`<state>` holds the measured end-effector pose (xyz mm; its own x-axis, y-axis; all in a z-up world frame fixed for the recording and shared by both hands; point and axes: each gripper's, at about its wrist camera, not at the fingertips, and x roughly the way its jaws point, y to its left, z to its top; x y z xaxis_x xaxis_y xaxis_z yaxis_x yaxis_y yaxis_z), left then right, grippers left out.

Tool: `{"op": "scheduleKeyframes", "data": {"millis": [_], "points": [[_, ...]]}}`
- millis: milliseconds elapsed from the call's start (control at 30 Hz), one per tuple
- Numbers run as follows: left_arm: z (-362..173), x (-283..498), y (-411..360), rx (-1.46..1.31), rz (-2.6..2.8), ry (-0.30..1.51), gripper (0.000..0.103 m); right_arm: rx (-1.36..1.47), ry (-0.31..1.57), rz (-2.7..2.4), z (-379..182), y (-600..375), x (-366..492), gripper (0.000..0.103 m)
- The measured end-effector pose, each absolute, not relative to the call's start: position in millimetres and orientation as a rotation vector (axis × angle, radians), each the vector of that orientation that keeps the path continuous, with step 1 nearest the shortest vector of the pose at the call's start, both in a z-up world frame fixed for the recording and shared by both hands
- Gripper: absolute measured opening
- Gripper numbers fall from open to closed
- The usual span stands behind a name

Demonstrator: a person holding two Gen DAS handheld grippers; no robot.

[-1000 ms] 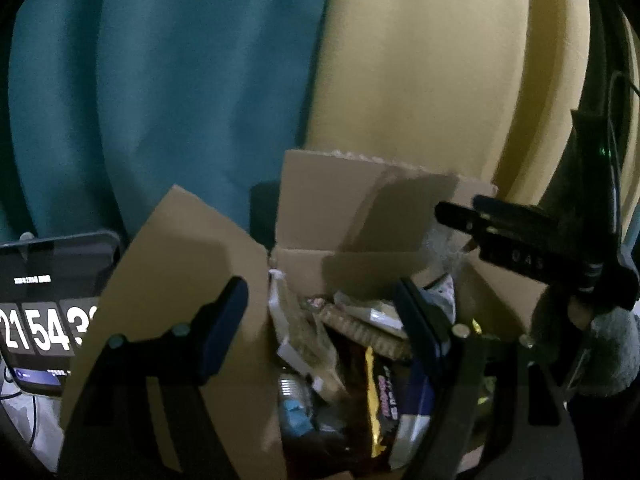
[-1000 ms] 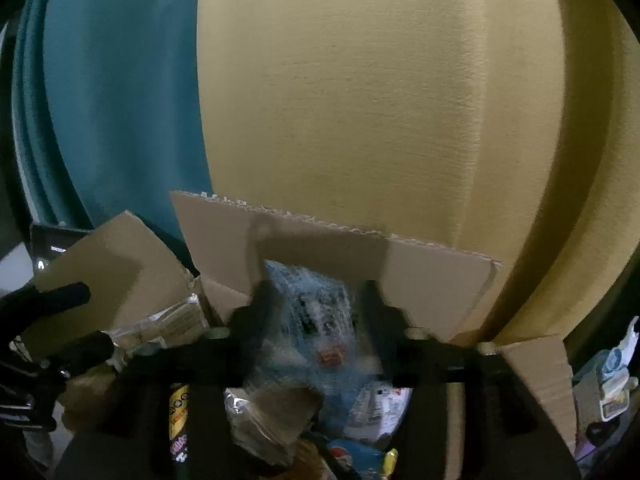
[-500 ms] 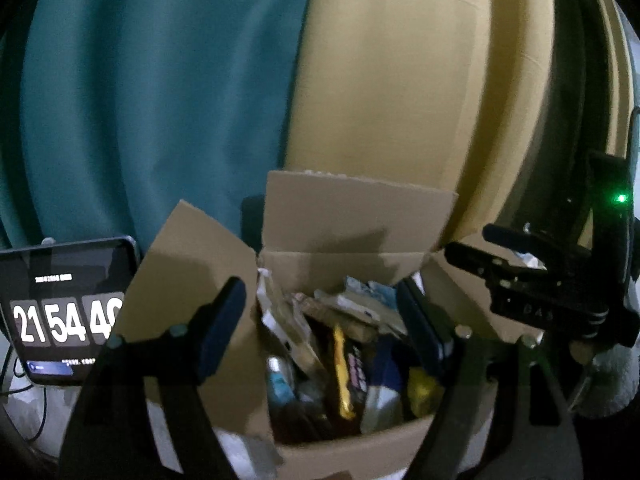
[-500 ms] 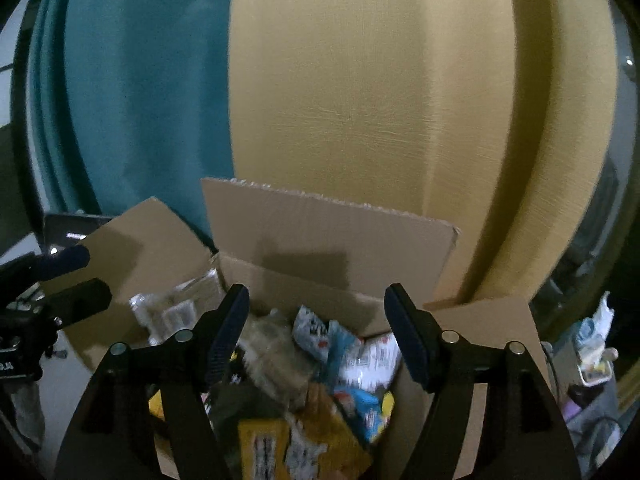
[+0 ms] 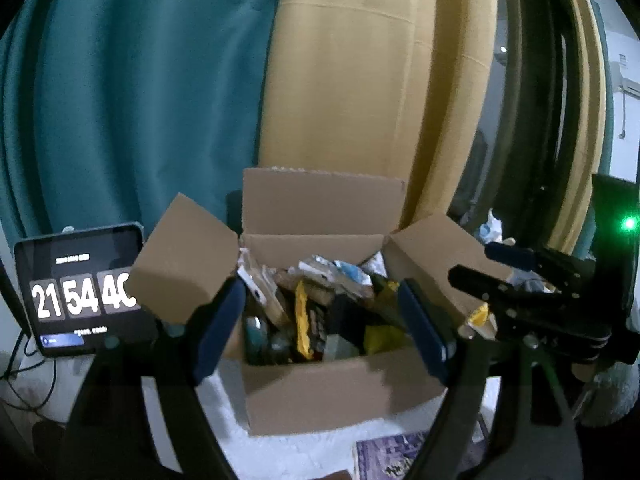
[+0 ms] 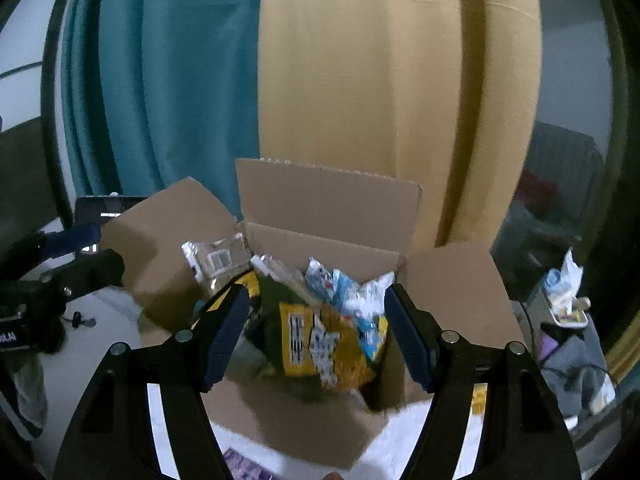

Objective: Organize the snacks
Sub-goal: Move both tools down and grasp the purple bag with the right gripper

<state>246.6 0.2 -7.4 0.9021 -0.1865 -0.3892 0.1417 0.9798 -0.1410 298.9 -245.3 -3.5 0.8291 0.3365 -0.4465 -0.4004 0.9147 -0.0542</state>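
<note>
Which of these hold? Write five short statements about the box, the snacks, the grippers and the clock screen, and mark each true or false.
1. The cardboard box has its flaps open. True.
2. The box is empty. False: snack packets fill it.
3. The right gripper is shut on a packet. False: its jaws stand apart, holding nothing.
4. A tablet showing a clock stands to the left of the box. True.
5. The left gripper holds a yellow packet. False: it is open, with nothing between its jaws.
</note>
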Motion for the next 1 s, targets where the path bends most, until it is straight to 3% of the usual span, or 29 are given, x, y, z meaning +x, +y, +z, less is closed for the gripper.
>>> {"op": "scheduleKeyframes", "data": {"millis": [433, 1000], "points": [[-68.6, 216.0, -14.4, -0.096, -0.154, 0.53, 0.081, -0.115, 0.514, 0.334, -49.4, -283.4, 246.0, 0.073], [-194.9, 230.9, -50.7, -0.037, -0.171, 0.855, 0.081, 0.072, 0.808, 0.26, -183.2, -359.5, 229.1, 0.073]]}}
